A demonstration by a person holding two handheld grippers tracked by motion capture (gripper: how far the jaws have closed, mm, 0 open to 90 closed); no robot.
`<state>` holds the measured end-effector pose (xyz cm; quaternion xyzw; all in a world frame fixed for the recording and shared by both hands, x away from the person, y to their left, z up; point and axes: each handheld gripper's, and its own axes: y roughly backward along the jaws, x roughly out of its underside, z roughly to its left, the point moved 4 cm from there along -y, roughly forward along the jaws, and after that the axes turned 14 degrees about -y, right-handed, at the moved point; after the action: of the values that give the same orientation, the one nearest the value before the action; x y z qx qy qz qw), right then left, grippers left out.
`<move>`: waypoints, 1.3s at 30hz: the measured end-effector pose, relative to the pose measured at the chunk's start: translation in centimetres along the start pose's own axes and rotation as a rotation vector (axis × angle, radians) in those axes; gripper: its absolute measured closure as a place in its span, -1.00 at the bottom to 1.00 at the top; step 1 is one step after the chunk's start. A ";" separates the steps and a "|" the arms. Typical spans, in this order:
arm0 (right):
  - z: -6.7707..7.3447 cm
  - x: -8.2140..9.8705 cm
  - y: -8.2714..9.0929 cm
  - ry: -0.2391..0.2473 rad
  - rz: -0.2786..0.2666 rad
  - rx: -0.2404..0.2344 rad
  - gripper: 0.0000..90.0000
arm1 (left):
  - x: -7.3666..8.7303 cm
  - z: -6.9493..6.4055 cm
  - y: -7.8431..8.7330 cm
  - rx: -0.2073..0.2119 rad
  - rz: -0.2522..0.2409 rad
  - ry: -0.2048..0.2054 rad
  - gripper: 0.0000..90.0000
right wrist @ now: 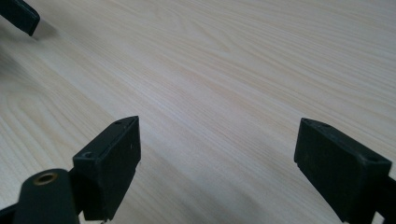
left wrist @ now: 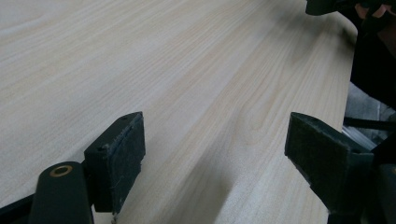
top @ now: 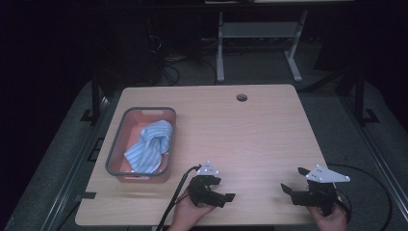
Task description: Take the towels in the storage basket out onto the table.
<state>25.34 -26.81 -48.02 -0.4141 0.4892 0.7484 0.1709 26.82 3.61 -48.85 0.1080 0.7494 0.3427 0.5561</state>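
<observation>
High view | striped cloth (top: 150, 146) in basket (top: 114, 147), up-left of left gripper (top: 222, 193), the nearer | both agape, empty; right gripper (top: 292, 184) lower right.

A round cable hole (top: 242, 97) sits near the desk's (top: 250, 144) far edge, right of centre, and beyond that edge a grey metal stand (top: 257, 36) rises from the dark floor.

The high view looks down and forward over the whole pale wooden table (top: 250, 130); both gripper views skim the same tabletop closely, facing one another.
</observation>
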 end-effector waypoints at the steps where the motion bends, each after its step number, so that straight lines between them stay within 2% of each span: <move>1: 0.0 0.0 0.0 0.002 0.000 0.000 -0.68 | -0.1 0.0 0.0 0.008 0.005 -0.003 -0.56; 6: 0.1 0.0 0.0 0.000 -0.002 0.004 -0.68 | -0.9 0.1 0.3 0.042 0.022 -0.011 -0.59; 9: 0.0 0.0 0.0 -0.003 -0.003 0.007 -0.68 | -1.3 0.2 0.5 0.043 0.023 -0.012 -0.59; 10: 0.0 0.0 0.0 -0.006 -0.004 0.007 -0.68 | -1.8 0.5 0.9 0.052 0.016 0.000 -0.59; 13: 0.0 0.0 -0.1 -0.015 -0.003 0.007 -0.68 | -2.4 0.8 1.1 0.050 0.013 0.008 -0.60; 14: 0.0 0.0 -0.2 -0.015 -0.001 0.008 -0.69 | -2.7 0.9 1.1 0.054 0.003 0.022 -0.60; 20: 0.0 0.0 -0.4 -0.013 0.004 0.008 -0.68 | -4.4 1.8 2.1 0.042 0.003 0.003 -0.60; 26: 0.2 0.0 -0.5 -0.010 0.006 -0.001 -0.68 | -6.1 2.6 2.8 0.061 -0.007 0.002 -0.58; 33: 0.2 0.0 -0.2 -0.008 -0.007 -0.002 -0.68 | -6.8 3.1 3.0 0.060 0.008 0.000 -0.58; 39: 0.2 0.0 -0.3 -0.016 -0.002 -0.003 -0.68 | -7.5 4.1 4.1 0.048 0.011 0.004 -0.58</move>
<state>25.44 -26.48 -48.18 -0.4087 0.4863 0.7521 0.1752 32.30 4.20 -41.19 0.1247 0.7581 0.3278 0.5499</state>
